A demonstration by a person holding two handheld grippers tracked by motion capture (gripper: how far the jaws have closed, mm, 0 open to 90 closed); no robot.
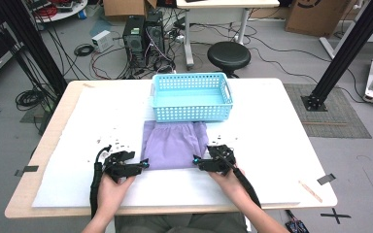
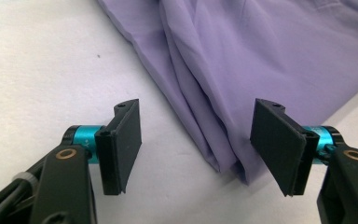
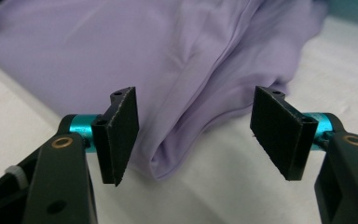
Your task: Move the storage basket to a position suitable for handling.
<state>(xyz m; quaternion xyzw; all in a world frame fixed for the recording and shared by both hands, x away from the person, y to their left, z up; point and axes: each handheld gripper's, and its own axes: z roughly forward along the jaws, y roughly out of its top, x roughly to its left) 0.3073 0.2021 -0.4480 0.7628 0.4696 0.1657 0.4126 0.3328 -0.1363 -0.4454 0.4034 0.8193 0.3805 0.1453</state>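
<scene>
Claws, left claw (image 1: 144, 163) and right claw (image 1: 194, 159), stand apart at the folded lilac cloth garment's (image 1: 174, 144) lower corners; each should pinch every layer squarely before lifting

The lilac garment (image 2: 270, 51) is thin, smooth cloth with a faint sheen, lying in soft folds. Under it the white covering (image 1: 267, 160) looks matt and slightly grainy, on a pale wooden surface (image 1: 53, 136). The far basket (image 1: 192, 97) is glossy turquoise perforated plastic. Each gripper has matt black plastic jaws with bright blue anodised metal collars.
</scene>
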